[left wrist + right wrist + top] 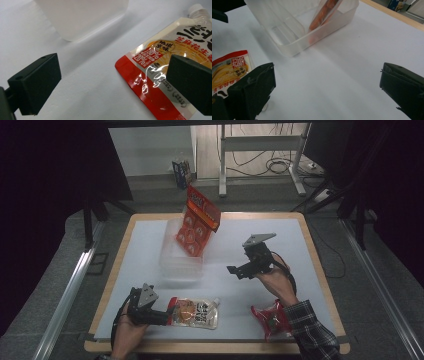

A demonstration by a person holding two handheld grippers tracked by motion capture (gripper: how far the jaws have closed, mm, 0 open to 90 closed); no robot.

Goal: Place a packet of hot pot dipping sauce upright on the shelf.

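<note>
A spouted pouch [196, 313] with a red bottom edge lies flat near the table's front. My left gripper [167, 312] is at its left end, open. In the left gripper view the pouch [160, 67] reaches behind the right jaw, and my left gripper [112, 85] has bare table between its jaws. A clear plastic tub [180, 257] stands mid-table with an orange-red snack bag [198, 222] leaning upright in its far end. My right gripper [240, 269] hovers right of the tub, open and holding nothing. In the right gripper view the right gripper [327, 92] faces the tub [294, 42] and bag [324, 12].
A red crinkled packet [270, 319] lies at the front right beside the person's plaid sleeve [310, 327]. The white table cover [260, 295] has a wooden rim [320, 265]. Behind the table are desk legs and cables on the floor.
</note>
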